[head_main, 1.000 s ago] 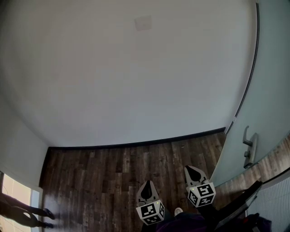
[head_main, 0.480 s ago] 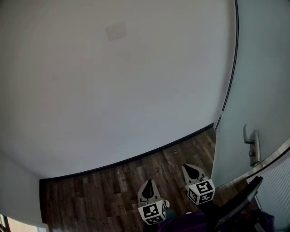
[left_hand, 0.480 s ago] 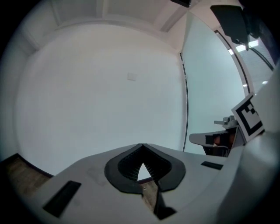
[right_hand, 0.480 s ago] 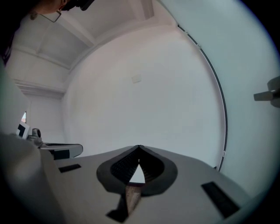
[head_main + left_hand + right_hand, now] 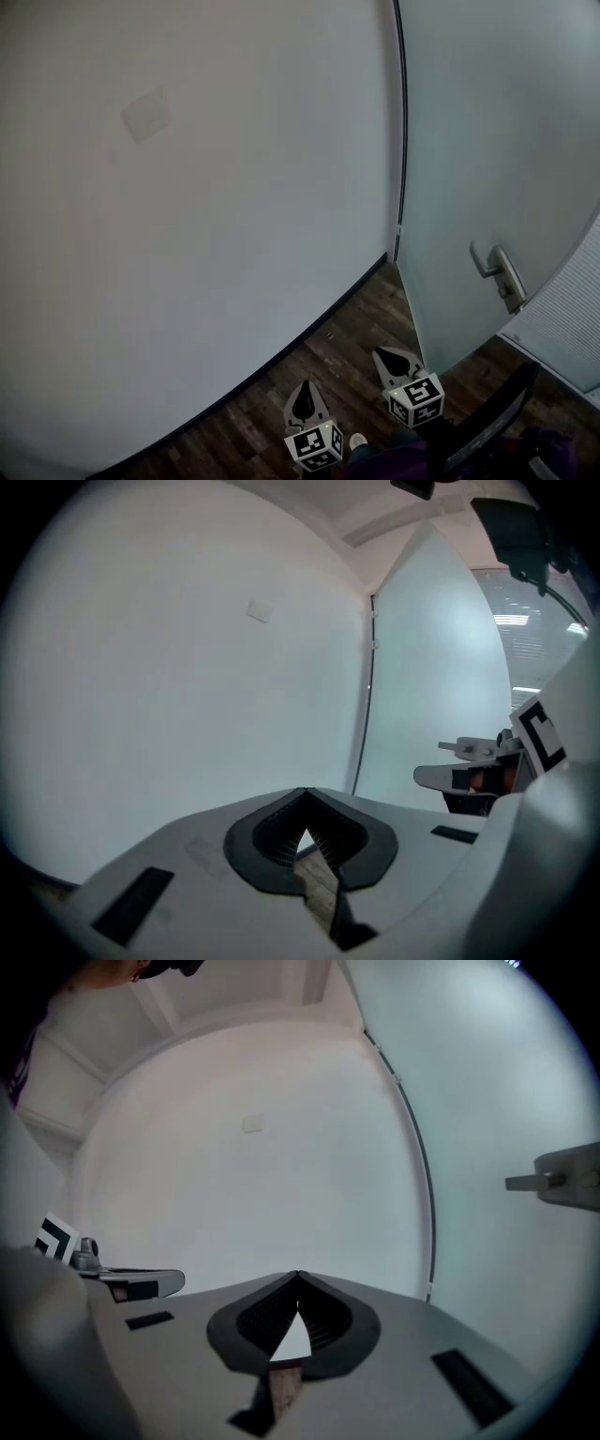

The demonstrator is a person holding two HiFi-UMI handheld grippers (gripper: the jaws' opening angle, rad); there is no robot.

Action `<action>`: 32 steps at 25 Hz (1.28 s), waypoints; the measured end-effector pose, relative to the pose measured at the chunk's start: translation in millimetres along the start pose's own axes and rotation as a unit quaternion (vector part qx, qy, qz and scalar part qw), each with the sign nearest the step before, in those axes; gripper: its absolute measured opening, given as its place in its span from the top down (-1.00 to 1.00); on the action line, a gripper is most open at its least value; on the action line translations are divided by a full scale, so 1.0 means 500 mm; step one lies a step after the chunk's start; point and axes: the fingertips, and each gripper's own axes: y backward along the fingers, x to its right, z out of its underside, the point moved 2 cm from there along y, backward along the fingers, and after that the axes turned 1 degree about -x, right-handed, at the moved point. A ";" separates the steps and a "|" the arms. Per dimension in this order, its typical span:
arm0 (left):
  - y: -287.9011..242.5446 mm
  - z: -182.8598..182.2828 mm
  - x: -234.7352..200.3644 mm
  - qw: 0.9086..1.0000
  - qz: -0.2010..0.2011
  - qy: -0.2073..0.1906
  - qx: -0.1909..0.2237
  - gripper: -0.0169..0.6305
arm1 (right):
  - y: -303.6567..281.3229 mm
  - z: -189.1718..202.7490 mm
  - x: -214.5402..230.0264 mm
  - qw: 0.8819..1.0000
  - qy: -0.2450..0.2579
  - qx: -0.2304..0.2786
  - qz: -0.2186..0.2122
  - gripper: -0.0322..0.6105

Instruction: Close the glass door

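Observation:
The frosted glass door (image 5: 487, 159) stands at the right of the head view, its dark edge (image 5: 401, 141) running down beside the white wall (image 5: 187, 234). A metal lever handle (image 5: 497, 272) sticks out of the door at mid-height; it also shows at the right edge of the right gripper view as the handle (image 5: 562, 1180). My left gripper (image 5: 302, 386) and right gripper (image 5: 381, 354) are low over the floor, both shut and empty, well short of the door. The right one is nearer the door. In their own views the left gripper (image 5: 305, 791) and right gripper (image 5: 298, 1275) show their tips meeting.
Dark wood floor (image 5: 347, 366) meets the wall at a black baseboard (image 5: 309, 333). A small square plate (image 5: 145, 114) sits on the wall. A ribbed white panel (image 5: 572, 319) is right of the door, a black frame (image 5: 487, 422) at bottom right, and a white shoe (image 5: 357, 440) below.
The view has swung to the right: the door and its handle have moved from the right edge towards the middle. The doorway at bottom left has left the frame. Both grippers stay shut.

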 end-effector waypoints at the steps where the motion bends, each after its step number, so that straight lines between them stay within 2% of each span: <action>1: -0.017 0.004 0.013 1.000 0.020 -0.003 -0.004 0.94 | 0.007 0.003 0.017 1.000 -0.004 -0.001 0.021 0.91; 5: -0.065 0.012 0.067 0.996 0.089 -0.014 -0.018 0.94 | 0.030 0.016 0.070 0.997 -0.018 -0.007 0.076 0.91; 9: -0.107 0.010 0.140 0.983 0.182 -0.003 -0.013 0.94 | 0.052 0.032 0.122 0.992 -0.033 -0.006 0.118 0.91; 15: -0.171 -0.020 0.232 0.972 0.231 -0.035 -0.012 0.94 | 0.056 0.008 0.214 0.984 -0.058 0.015 0.166 0.91; 21: -0.234 -0.037 0.370 0.944 0.315 -0.093 -0.001 0.94 | 0.094 -0.030 0.303 0.975 -0.068 0.044 0.208 0.91; 24: -0.282 -0.017 0.435 0.936 0.336 -0.103 -0.010 0.94 | 0.117 -0.010 0.354 0.970 -0.079 0.050 0.226 0.91; 26: -0.296 -0.006 0.477 0.930 0.351 -0.110 -0.019 0.94 | 0.148 0.000 0.386 0.962 -0.088 0.055 0.253 0.91; 28: -0.292 -0.009 0.520 0.918 0.377 -0.120 -0.018 0.94 | 0.187 -0.003 0.408 0.952 -0.096 0.061 0.283 0.91; 32: -0.290 -0.030 0.590 0.895 0.422 -0.145 0.016 0.94 | 0.241 0.002 0.429 0.935 -0.108 0.073 0.329 0.91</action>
